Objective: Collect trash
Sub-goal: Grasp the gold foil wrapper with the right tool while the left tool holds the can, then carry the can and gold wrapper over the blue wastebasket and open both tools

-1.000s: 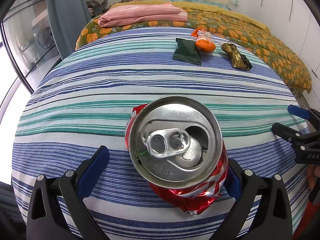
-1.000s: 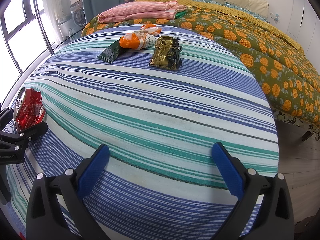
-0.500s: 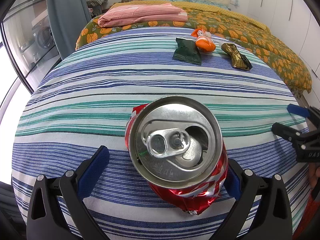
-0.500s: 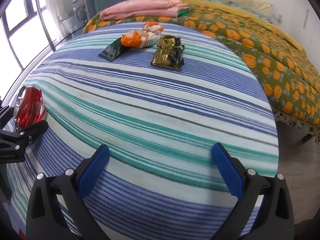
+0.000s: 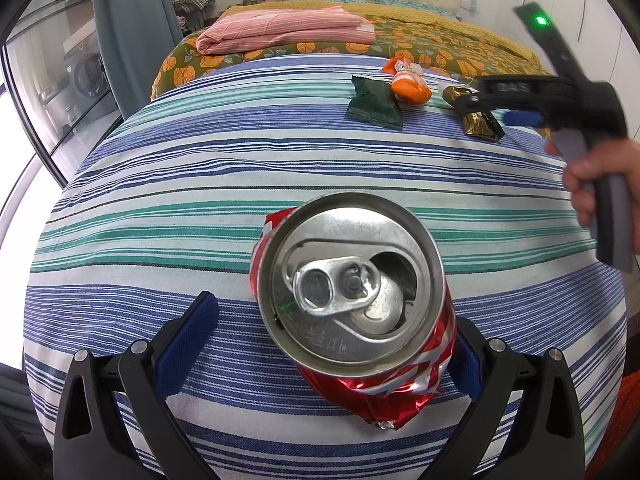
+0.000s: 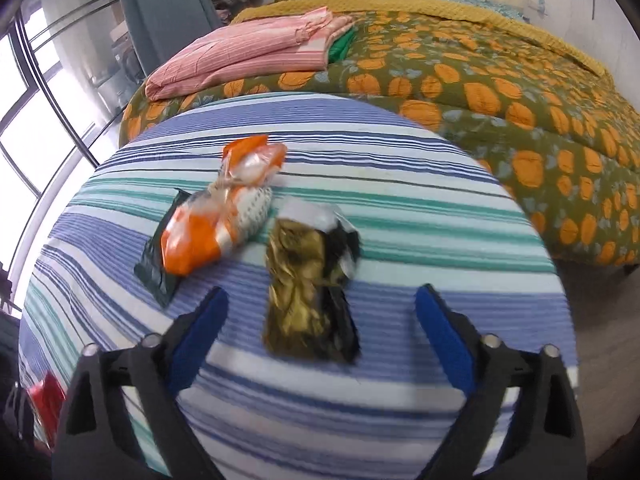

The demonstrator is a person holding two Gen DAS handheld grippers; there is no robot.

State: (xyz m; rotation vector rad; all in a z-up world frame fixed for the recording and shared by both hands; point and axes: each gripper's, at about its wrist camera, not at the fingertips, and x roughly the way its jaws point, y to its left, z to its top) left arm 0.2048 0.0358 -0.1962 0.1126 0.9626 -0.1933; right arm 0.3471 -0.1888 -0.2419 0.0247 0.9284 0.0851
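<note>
Gold wrapper (image 6: 308,286) lies between my right gripper's (image 6: 320,322) wide jaws, which have just been narrowing, untouched. Left gripper (image 5: 332,340) stands open around the can (image 5: 352,292), well short of it.

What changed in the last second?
The right tongs swept across the striped tablecloth to the crinkled gold foil wrapper, which now lies between their tips. Their jaws have just been closing but are not gripping it yet. The left tongs and the crushed red soda can between them stayed put.
</note>
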